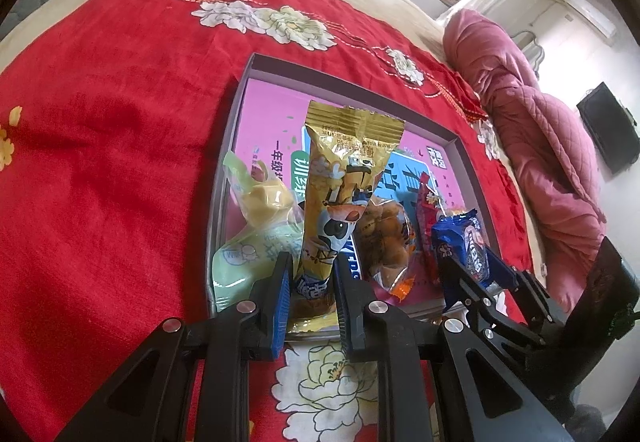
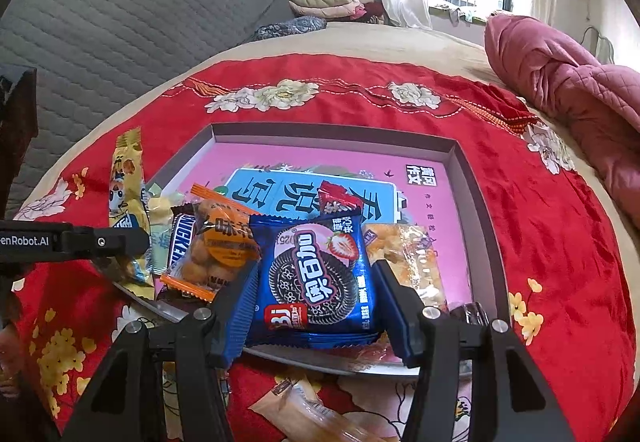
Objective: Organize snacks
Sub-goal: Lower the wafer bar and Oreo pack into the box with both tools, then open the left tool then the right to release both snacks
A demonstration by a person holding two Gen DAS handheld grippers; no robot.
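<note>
Left wrist view first: the left gripper (image 1: 310,282) pinches a tall yellow snack pack (image 1: 340,193) upright between narrow jaws, over the near edge of the tray (image 1: 456,145). Beside it, the right gripper (image 2: 316,302) holds the blue cookie packet (image 2: 316,274) half-wide. Placing is under way, I'd say; next, lower and let go. Beyond the jaws lies open pink tray floor.

A red woven bedspread (image 2: 540,226) bears cream peonies and small yellow blossoms. The shallow grey cardboard tray (image 2: 460,153) has a pink printed floor. The glossy blue biscuit packet (image 2: 316,274) shows a black cookie and strawberry.
</note>
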